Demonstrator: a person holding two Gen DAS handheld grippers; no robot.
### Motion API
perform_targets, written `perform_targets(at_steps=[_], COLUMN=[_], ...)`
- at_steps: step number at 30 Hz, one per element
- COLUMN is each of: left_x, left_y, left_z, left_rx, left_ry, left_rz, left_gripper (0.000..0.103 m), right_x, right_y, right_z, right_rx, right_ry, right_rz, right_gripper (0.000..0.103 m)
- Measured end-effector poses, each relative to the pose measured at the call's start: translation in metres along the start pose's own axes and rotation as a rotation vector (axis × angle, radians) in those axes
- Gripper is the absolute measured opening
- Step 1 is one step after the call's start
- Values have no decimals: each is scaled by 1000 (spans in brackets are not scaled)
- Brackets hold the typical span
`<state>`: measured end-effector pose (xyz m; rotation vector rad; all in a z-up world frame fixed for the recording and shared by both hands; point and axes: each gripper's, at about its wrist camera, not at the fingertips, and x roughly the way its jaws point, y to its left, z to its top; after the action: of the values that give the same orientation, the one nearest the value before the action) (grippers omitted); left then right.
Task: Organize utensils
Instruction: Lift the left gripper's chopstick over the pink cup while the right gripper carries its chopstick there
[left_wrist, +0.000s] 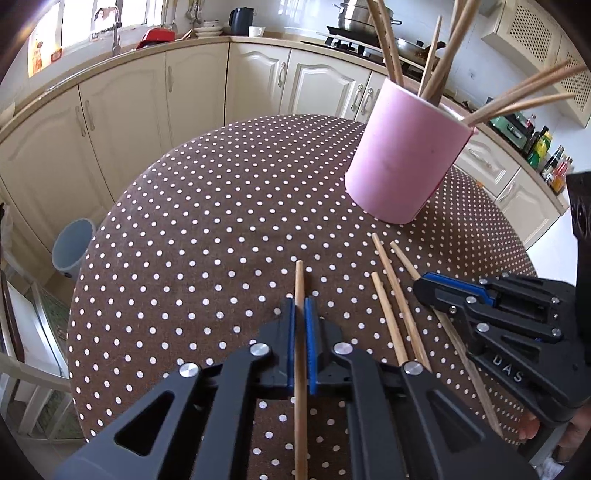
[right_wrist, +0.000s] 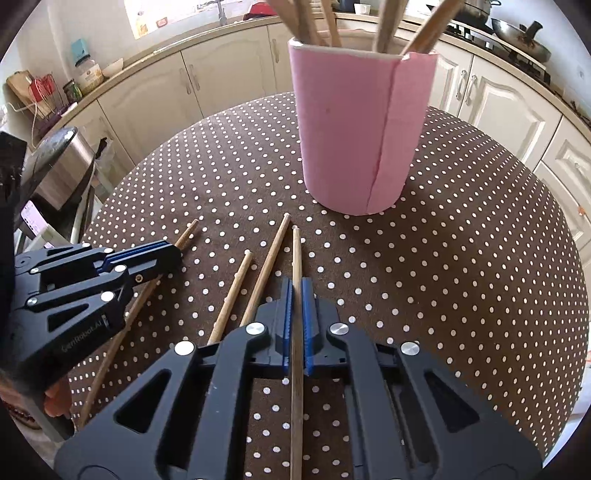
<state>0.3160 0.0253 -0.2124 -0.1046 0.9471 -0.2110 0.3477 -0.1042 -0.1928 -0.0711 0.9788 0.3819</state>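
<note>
A pink cylindrical holder (left_wrist: 406, 158) (right_wrist: 354, 129) stands on the dotted table with several wooden chopsticks leaning out of it. My left gripper (left_wrist: 300, 301) (right_wrist: 175, 251) is shut on one wooden chopstick (left_wrist: 299, 277) that lies along the cloth, its tip poking out past the blue pads. To its right, my right gripper (right_wrist: 296, 282) (left_wrist: 421, 286) is shut on another chopstick (right_wrist: 295, 251), also flat on the table and pointing at the holder. Two loose chopsticks (right_wrist: 232, 295) (right_wrist: 269, 258) lie side by side between the two grippers.
The round table wears a brown cloth with white dots (left_wrist: 221, 221). Cream kitchen cabinets (left_wrist: 195, 85) curve around behind it. A grey bin (left_wrist: 70, 247) stands on the floor at left. Pans sit on the hob (right_wrist: 517, 33); bottles (left_wrist: 550, 162) line the counter.
</note>
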Motion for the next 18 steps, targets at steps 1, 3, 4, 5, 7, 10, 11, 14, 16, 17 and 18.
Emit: perform_targets(at_steps=[1,3,4,5,7,10,11,14,16,17,18], left_x=[-1,-4,-7,-9,-16,-25,-27,-38,-46,-50,-54], left_y=[0,-1,-3,-4,-8,-13,-15,-23,-27,-29,-31], left_z=[1,3,3,4,5,7,7,7,8,9,10], left_rx=[-2,1,3,6,12,20,22,34,44,48,51], left_ry=[-3,-11,-16,-21,-33,-48,-53,-75,-89,-95,-101], left_rz=[0,0,-2,-5,-6,-17,-20,-29,-36,-41,-45], left_gripper=[6,6,6,6,6,6,6,6,6,6,6], right_x=[-2,-10,-13,-19,-31,-49,-54,-73,-84,-90,-96], right_y=[-1,-6,-6,-10,-15,-20,-21,-25,-27,-28,-29], right_z=[0,-3,-4,-5,-6,-7,-7,-8,-8,-8,-8], right_rx=[6,13,13,12,12,5,3,-1,-1,-2,-3], right_ry=[-2,-15,-21,-26,-45,-78,-86,-121,-141,-152,-162], right_rz=[10,27,31,37,55,66,68,80,87,88,91], right_gripper=[6,6,6,6,6,6,6,6,6,6,6])
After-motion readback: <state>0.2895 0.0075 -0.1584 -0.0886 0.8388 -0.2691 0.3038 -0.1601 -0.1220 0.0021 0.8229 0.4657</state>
